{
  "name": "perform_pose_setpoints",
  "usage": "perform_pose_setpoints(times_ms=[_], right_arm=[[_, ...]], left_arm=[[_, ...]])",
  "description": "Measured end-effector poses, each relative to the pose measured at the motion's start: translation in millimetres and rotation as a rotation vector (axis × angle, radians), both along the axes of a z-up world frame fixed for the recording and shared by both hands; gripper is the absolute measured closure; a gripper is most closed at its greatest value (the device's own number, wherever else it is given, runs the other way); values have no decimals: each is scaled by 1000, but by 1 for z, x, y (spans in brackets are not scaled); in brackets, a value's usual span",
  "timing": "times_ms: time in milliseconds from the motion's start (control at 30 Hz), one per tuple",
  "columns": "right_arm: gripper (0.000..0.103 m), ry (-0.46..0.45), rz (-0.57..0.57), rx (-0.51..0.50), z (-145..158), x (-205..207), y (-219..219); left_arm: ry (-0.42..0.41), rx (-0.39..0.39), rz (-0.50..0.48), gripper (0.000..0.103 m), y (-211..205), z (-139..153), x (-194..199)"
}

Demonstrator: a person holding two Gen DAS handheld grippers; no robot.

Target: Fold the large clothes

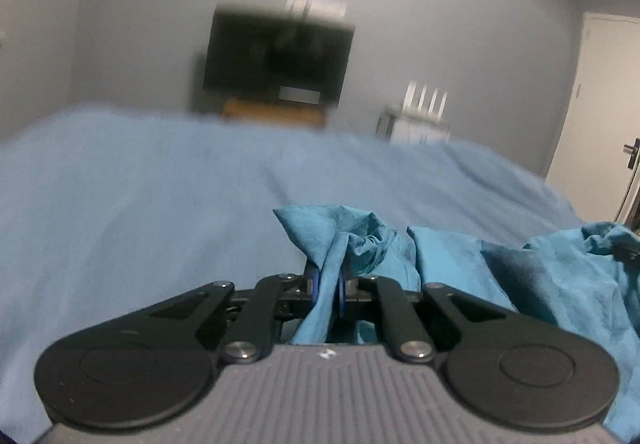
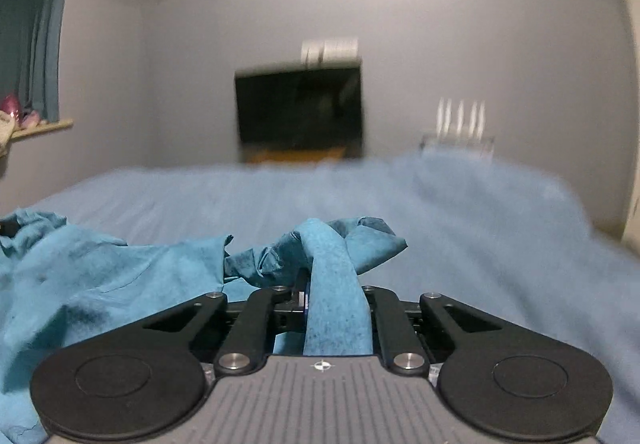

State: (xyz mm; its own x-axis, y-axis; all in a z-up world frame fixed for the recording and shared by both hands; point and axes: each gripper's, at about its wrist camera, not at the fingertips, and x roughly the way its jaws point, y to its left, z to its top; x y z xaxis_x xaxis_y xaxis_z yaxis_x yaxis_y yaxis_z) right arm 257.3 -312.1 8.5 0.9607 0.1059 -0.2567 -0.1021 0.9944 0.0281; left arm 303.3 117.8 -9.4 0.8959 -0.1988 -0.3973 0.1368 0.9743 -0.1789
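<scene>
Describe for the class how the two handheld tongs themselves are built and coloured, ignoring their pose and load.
Both look alike. The left tongs and right tongs each have a grey ribbed body with a small round emblem at its front edge, two large black round discs at the sides, and black linkage bars joined by silver bolts. Blue pads show on the left. No cables or sleeves are visible.

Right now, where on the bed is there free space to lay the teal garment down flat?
Both grippers, left gripper and right gripper, are shut on the teal garment, bunched between them. The light blue bedsheet is bare ahead, up to the far edge below the TV, and outward of each gripper. The crowded strip is between the grippers.
</scene>
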Motion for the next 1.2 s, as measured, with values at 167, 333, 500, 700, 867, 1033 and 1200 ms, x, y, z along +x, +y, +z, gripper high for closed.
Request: perform_pose_setpoints(times_ms=[167, 333, 500, 700, 867, 1033, 1200], right_arm=[[35, -75, -224, -92, -1, 7, -3], [27, 20, -318, -31, -20, 12, -24], [27, 43, -91, 60, -17, 9, 1], [34, 92, 251, 49, -24, -2, 78], [46, 203, 330, -146, -46, -2, 131], [41, 294, 156, -190, -71, -16, 109], [44, 353, -130, -40, -64, -34, 50]], left_arm=[[130, -7, 112, 89, -20, -17, 48], [170, -26, 274, 66, -35, -21, 45], [46, 55, 248, 35, -81, 5, 7], [128, 98, -93, 35, -176, -25, -16], [251, 272, -139, 31, -214, -81, -32], [331, 163, -69, 23, -189, -91, -39], [338, 173, 1, 23, -167, -80, -56]])
